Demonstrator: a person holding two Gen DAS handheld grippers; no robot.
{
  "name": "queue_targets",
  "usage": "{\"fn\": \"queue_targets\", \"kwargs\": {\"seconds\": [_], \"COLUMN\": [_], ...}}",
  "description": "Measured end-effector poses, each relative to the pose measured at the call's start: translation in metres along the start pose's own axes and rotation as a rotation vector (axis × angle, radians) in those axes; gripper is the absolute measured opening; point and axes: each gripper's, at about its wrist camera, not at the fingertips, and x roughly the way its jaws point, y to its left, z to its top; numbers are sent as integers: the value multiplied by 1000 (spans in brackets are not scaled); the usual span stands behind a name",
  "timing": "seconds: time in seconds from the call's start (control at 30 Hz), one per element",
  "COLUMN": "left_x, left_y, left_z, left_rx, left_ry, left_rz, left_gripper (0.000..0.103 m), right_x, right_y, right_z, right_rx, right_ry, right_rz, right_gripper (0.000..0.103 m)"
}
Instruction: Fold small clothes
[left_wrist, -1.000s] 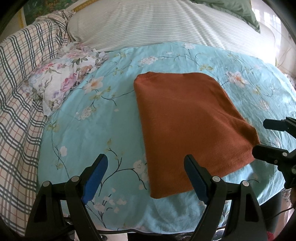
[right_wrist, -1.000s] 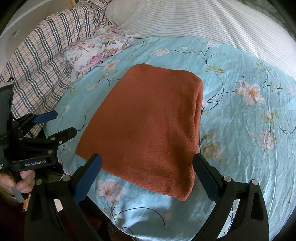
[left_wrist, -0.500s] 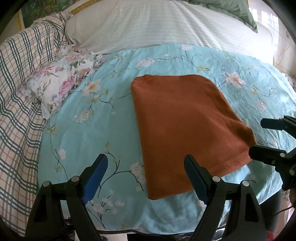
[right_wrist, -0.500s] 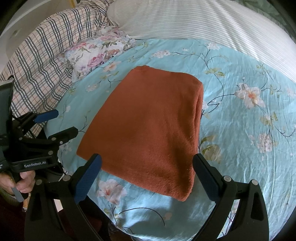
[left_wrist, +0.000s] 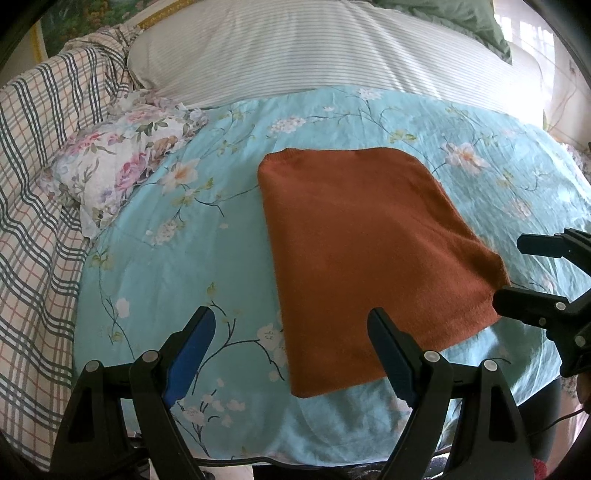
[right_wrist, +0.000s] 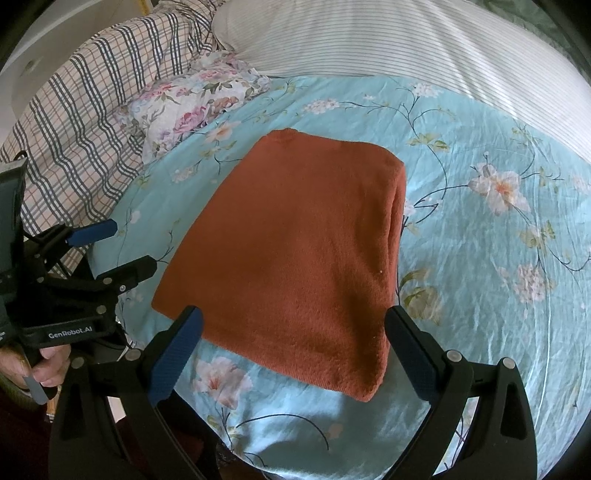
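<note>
A rust-orange knitted garment (left_wrist: 365, 254) (right_wrist: 295, 258) lies folded into a flat rectangle on the light blue floral bedsheet (left_wrist: 184, 258) (right_wrist: 480, 240). My left gripper (left_wrist: 291, 350) is open and hovers over the garment's near left corner, holding nothing. My right gripper (right_wrist: 295, 347) is open too, above the garment's near edge, with nothing between its fingers. In the left wrist view the right gripper (left_wrist: 517, 273) shows at the right edge beside the garment's right corner. In the right wrist view the left gripper (right_wrist: 110, 251) shows at the left edge, held by a hand (right_wrist: 40, 365).
A floral patterned cloth (left_wrist: 114, 166) (right_wrist: 188, 103) lies bunched at the sheet's far left. A plaid blanket (left_wrist: 33, 184) (right_wrist: 74, 110) covers the left side. A striped white pillow (left_wrist: 314, 55) (right_wrist: 388, 40) lies behind. The bed's near edge drops off just below the grippers.
Both grippers have pulled back slightly from the garment, which sits a little farther away in both views. The garment itself has not changed shape.
</note>
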Motion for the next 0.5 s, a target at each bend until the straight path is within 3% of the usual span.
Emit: {"fn": "queue_targets", "kwargs": {"seconds": [0.5], "left_x": [9], "left_y": [1], "left_z": [-1], "left_rx": [4], "left_ry": [19], "left_rz": [-12], "left_gripper": [85], "right_x": [7], "right_y": [-4], "right_z": [-1], "right_rx": [5], "right_ry": [12], "right_rz": [0], "right_gripper": [99]}}
